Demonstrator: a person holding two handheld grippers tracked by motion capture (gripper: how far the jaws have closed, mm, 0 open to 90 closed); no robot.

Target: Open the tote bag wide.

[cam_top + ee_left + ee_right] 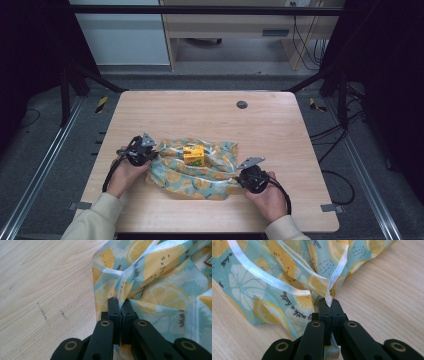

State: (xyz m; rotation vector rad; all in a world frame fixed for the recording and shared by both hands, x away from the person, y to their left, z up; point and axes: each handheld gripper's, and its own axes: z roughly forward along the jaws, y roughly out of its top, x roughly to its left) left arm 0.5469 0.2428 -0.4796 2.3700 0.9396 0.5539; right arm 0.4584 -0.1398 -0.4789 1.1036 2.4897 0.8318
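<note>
Lemon-printed teal and yellow cloth (pixel 200 172) lies crumpled on the pale wooden bench (pixel 210 115), and a small yellow carton (pixel 194 155) sits on the middle of it. Your left claw (pixel 150 155) is clamped on the cloth's edge to the left of the carton; the left gripper view shows the fabric (pixel 155 285) pinched between the closed jaws. Your right claw (pixel 243 176) bites a white-hemmed corner (pixel 329 293) on the carton's near right side, jaws closed on it too. If you mean to wrap the carton, I would lift both corners together and evenly, so the carton stays centred and upright. Keep the pull gentle: the fabric looks slippery, and the right claw holds only a thin tip of hem that could slide out. Bring the corners over the carton, not away from it.
</note>
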